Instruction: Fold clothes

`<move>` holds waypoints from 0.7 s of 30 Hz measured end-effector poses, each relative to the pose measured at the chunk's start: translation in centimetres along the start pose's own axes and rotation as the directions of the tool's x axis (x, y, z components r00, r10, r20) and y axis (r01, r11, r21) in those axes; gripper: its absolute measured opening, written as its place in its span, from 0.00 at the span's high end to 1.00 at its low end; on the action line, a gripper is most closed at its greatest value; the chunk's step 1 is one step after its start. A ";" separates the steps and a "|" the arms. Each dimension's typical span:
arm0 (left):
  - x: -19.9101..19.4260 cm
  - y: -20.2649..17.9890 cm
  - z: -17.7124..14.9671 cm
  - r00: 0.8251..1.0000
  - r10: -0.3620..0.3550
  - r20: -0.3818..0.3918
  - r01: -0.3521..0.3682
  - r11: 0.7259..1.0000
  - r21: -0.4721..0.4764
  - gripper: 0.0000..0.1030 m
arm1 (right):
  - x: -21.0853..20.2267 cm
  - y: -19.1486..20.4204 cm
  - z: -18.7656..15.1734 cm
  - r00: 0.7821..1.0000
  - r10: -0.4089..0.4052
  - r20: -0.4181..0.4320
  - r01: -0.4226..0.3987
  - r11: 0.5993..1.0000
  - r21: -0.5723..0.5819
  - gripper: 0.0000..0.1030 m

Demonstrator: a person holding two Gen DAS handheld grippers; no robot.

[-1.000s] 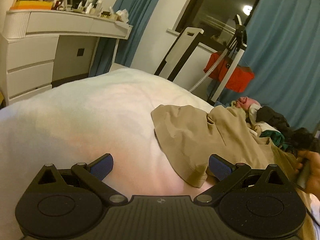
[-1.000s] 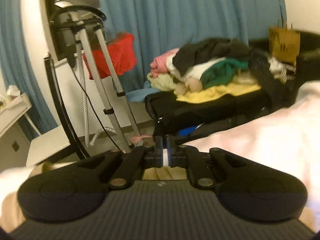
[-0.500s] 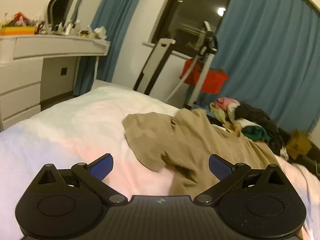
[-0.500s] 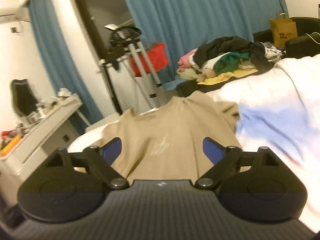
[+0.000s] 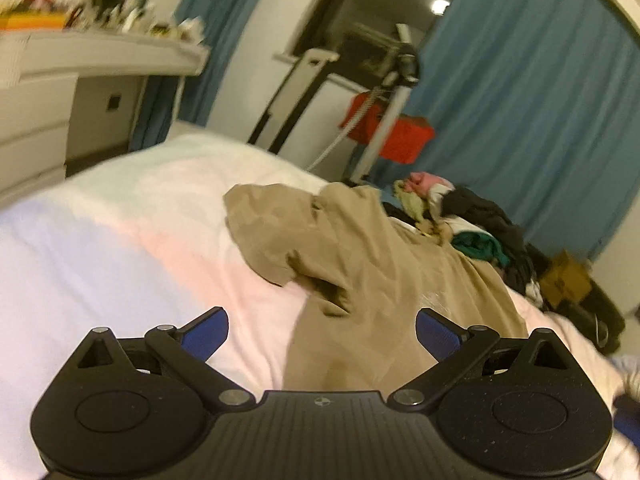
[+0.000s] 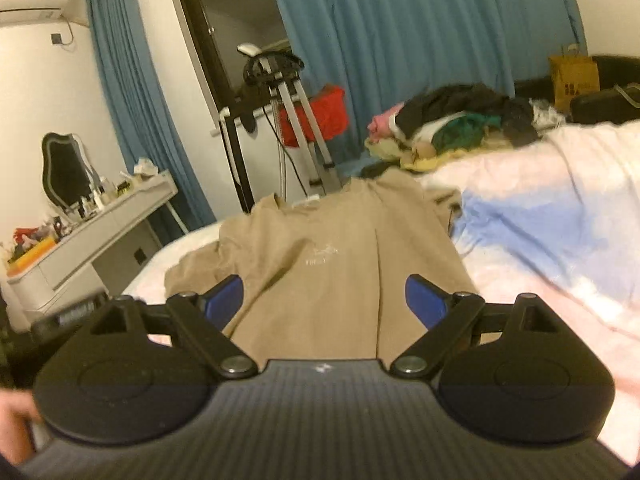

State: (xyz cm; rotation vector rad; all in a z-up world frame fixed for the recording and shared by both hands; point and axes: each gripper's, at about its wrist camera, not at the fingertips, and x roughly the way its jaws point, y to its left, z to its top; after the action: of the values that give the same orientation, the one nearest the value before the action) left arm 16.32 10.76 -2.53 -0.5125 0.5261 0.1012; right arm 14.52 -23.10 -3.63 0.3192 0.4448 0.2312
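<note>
White fleecy bedcover (image 6: 560, 184) carries our tan cotton T-shirt (image 6: 332, 264), now spread chest-up. Our right gripper (image 6: 324, 300), clamped on cloth 1 second ago, has just sprung wide and empty; left gripper (image 5: 322, 330) gapes too, so folding starts next.
</note>
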 end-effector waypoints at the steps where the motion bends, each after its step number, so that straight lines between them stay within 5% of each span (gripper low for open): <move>1: 1.2 0.7 0.6 1.000 0.005 -0.008 -0.006 0.999 -0.038 0.04 | 0.5 -0.2 -0.2 1.000 0.003 -0.013 -0.003 1.000 0.010 0.13; 8: 10.5 5.8 4.5 0.999 0.041 -0.017 -0.045 0.965 -0.258 0.10 | 4.3 -1.5 -0.8 0.998 0.001 -0.064 0.002 0.999 0.042 0.13; 12: 15.1 6.5 6.2 0.998 0.066 0.021 -0.059 0.966 -0.253 0.16 | 6.8 -2.0 -1.1 0.995 0.006 -0.099 -0.001 0.999 0.048 0.13; 17: 20.3 4.4 9.3 0.993 0.104 -0.059 -0.109 0.989 -0.100 0.61 | 9.7 -2.4 -1.5 0.990 -0.007 -0.144 0.015 0.998 0.057 0.13; 19: 21.6 3.7 11.0 0.985 0.146 -0.089 -0.149 0.989 -0.028 0.93 | 10.6 -2.6 -1.5 0.988 -0.010 -0.157 0.019 0.998 0.059 0.13; 21: 22.5 3.4 13.1 0.981 0.173 -0.093 -0.171 0.985 0.022 0.96 | 11.2 -2.5 -1.7 0.986 -0.021 -0.166 0.029 0.998 0.051 0.13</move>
State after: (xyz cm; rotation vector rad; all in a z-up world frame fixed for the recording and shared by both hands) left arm 40.90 19.32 -5.61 -0.4591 0.6632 0.2391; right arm 23.90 -21.81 -10.27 0.3474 0.6195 0.2225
